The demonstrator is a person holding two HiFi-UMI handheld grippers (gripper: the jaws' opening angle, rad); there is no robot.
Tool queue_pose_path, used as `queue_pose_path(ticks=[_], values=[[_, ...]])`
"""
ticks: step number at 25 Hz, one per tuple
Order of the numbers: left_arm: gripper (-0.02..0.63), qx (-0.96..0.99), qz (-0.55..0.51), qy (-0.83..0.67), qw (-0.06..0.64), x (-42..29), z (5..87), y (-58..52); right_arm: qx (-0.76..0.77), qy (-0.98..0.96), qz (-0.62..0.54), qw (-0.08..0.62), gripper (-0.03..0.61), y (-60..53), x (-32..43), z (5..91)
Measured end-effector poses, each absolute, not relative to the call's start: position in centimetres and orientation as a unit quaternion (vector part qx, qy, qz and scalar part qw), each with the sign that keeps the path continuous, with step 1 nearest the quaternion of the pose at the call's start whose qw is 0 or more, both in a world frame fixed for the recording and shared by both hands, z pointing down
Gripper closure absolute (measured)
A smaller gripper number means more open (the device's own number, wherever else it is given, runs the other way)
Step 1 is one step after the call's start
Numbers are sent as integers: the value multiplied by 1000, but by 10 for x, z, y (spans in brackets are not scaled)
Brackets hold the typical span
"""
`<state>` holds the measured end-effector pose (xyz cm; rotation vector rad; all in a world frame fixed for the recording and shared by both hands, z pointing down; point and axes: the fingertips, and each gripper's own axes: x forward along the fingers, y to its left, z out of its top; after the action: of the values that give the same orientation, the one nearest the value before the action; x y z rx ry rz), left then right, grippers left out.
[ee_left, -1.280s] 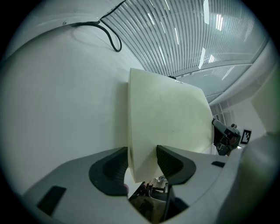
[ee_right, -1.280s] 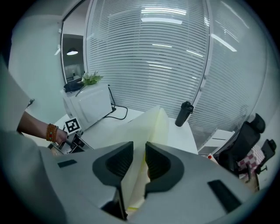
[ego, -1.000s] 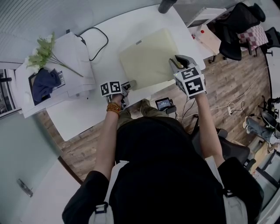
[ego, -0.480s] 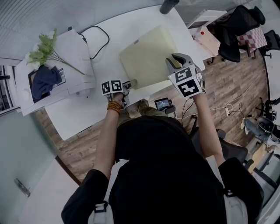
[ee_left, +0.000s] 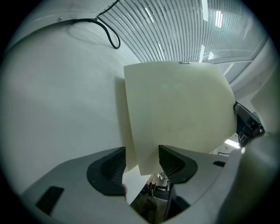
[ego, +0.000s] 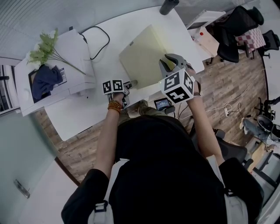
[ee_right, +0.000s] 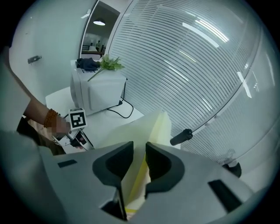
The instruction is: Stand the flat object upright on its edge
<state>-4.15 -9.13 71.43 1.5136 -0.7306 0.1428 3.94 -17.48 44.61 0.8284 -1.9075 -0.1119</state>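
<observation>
A pale yellow flat board lies tilted on the white table, its right side raised. My right gripper is shut on that right edge, and in the right gripper view the board runs up between the pads of that gripper. My left gripper rests at the board's near left corner. The left gripper view shows the corner of the board inside the left gripper; its jaws have just been opening and stand wide, with a gap on the left side.
A white box-like machine at the left carries a green sprig and a dark cloth. A black cable loops behind it. A dark cylinder stands at the far edge. Chairs fill the right.
My right gripper has moved left and up and rolled, taking the board's right edge with it, so the board tilts steeper. The left gripper has stayed at the near corner.
</observation>
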Motion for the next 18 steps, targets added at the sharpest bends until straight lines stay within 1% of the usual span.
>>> queue_pose_path(ticks=[11, 18], values=[[374, 671, 82, -327, 661, -42, 720, -91, 330, -760, -127, 545, 499, -155, -4, 440], [385, 668, 92, -333, 659, -50, 724, -88, 305, -756, -147, 561, 497, -138, -28, 441]])
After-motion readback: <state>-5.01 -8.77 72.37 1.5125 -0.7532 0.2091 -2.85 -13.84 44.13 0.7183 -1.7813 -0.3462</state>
